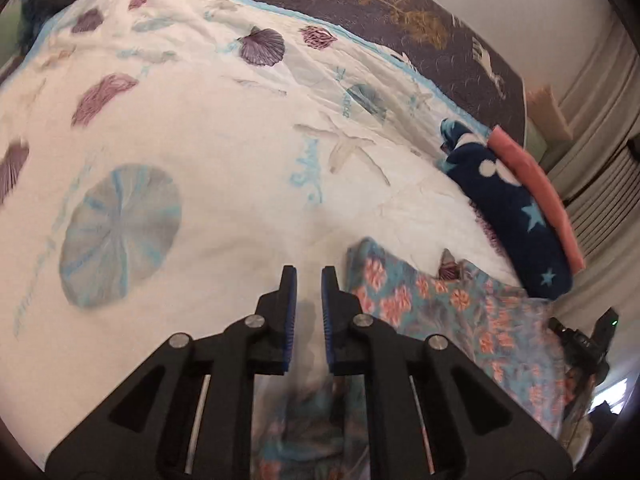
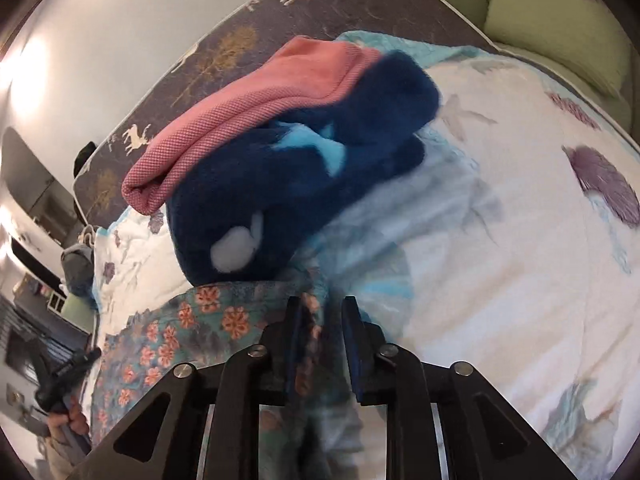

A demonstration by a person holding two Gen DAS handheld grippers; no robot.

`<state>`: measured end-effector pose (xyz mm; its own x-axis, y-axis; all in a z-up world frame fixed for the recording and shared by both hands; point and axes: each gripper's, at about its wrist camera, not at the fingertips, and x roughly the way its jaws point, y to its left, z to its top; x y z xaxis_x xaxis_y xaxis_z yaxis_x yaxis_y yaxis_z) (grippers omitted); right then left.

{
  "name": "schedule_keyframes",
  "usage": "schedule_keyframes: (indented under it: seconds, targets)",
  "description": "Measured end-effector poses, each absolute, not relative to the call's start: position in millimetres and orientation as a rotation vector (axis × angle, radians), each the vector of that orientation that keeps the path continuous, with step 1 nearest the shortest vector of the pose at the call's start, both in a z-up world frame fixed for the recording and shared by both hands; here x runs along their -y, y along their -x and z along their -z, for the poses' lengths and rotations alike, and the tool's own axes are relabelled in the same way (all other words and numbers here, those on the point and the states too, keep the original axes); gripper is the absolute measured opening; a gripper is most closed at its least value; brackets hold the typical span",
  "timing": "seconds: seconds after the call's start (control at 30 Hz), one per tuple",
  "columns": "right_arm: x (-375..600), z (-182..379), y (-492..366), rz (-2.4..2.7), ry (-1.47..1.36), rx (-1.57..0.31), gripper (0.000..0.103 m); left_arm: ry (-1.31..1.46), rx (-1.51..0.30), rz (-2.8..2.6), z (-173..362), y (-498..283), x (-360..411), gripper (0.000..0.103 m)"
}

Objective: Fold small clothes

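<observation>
1. Looking along my left tongs point(image 1: 308, 276), I see the blue pads standing narrow, with a slim gap between the tips; blurred floral cloth lies under and between the fingers nearer their base, but I cannot tell whether the pads press on it.
2. The floral garment point(image 1: 460, 320), teal with orange-pink flowers, lies on the seashell-print bedspread point(image 1: 224, 184) at the near edge of the bed, just to the right of the left tongs.
3. In the right wrist view, my right tongs point(image 2: 322, 304) are also narrow, and a fold of the same floral garment point(image 2: 192, 328) runs up between the fingers; the blur keeps me from saying that it is clamped.
4. Just beyond the garment sits a folded stack: a navy fleece piece point(image 2: 304, 184) with pale blue stars and white blobs, and a pink knit piece point(image 2: 256, 108) lying on top of it.
5. A dark blanket with deer and tree shapes point(image 1: 420, 4) covers the far edge of the bed.
6. Green pillows point(image 2: 560, 28) sit at one far corner.
</observation>
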<state>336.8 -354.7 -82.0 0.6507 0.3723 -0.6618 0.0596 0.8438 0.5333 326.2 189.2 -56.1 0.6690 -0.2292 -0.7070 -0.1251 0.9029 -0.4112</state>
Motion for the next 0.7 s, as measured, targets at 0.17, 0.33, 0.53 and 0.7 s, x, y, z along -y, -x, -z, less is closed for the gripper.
schedule_keyframes:
  seconds: [0.17,0.33,0.53,0.7]
  targets:
    - [371.9,48.3,-296.4,-0.195,-0.593,-0.765,0.042,0.472,-0.731,0.102,26.7,-266.6,-195.6,0.047]
    - [372.6,34.1,-225.1,-0.236,-0.522,-0.79,0.052,0.39,-0.775,0.142,27.1,-213.6,-183.3,0.052]
    - [362.2,57.3,-136.6,-0.236,-0.557,-0.852,0.056,0.455,-0.812,0.192,46.0,-156.2,-174.3,0.052]
    - [357.8,72.5,-104.2,-0.245,-0.608,-0.887,0.057,0.358,-0.831,0.205,53.2,-129.5,-155.7,0.052]
